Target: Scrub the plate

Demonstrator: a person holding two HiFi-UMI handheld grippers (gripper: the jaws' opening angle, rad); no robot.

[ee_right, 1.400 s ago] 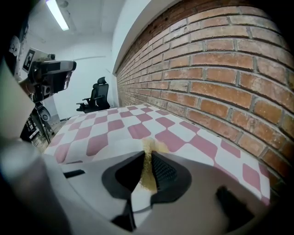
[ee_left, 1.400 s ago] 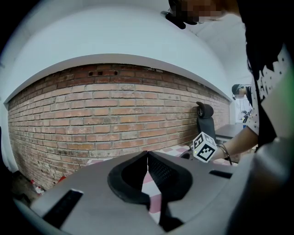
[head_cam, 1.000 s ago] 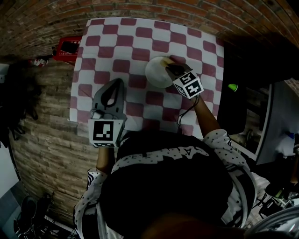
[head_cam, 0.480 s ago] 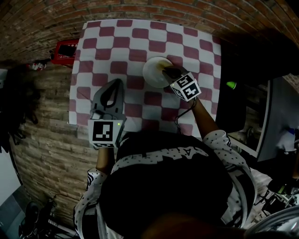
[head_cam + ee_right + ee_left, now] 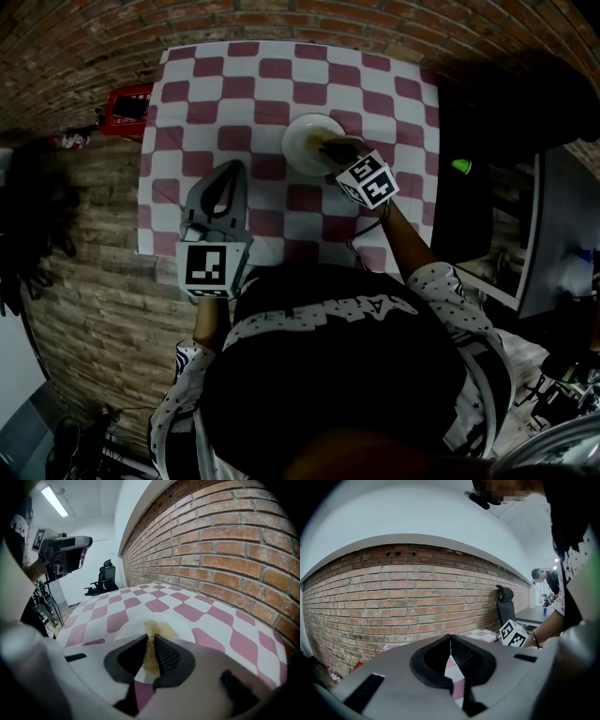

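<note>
White round plate (image 5: 307, 139) on the red-and-white checked tablecloth (image 5: 234, 94): bare cloth to its left and far side. The right gripper (image 5: 330, 146), clamping a yellow sponge (image 5: 152, 634), covers its near-right rim. The left gripper (image 5: 236, 167) stands near-left, well apart. A brick wall (image 5: 225, 550) bounds the far side.

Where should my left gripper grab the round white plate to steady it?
I'd pinch the left rim of the round white plate, coming from the left: it lies flat, and the right gripper with its yellow sponge covers the right side.
</note>
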